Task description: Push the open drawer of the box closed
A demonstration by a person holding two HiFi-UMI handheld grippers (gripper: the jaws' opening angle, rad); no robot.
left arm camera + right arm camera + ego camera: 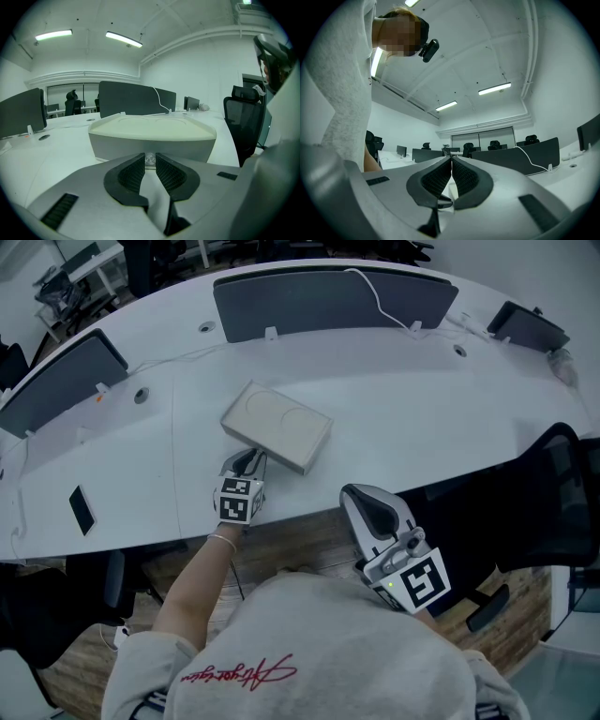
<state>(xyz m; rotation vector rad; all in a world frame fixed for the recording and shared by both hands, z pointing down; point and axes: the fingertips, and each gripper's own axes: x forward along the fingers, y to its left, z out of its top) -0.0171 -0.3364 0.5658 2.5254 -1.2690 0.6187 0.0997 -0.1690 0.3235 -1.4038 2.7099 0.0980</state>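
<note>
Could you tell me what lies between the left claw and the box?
Just the clear knob of the box, pinched in the left claw; left gripper view shows it.

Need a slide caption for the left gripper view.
Left gripper closed on the small clear knob at the front of the box on a white desk.

Closed right tool [451,160], empty, dark partitions [515,161] behind

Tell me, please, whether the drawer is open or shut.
Shut, it seems: the drawer front lies flush under the box top, the left gripper on its knob.
</note>
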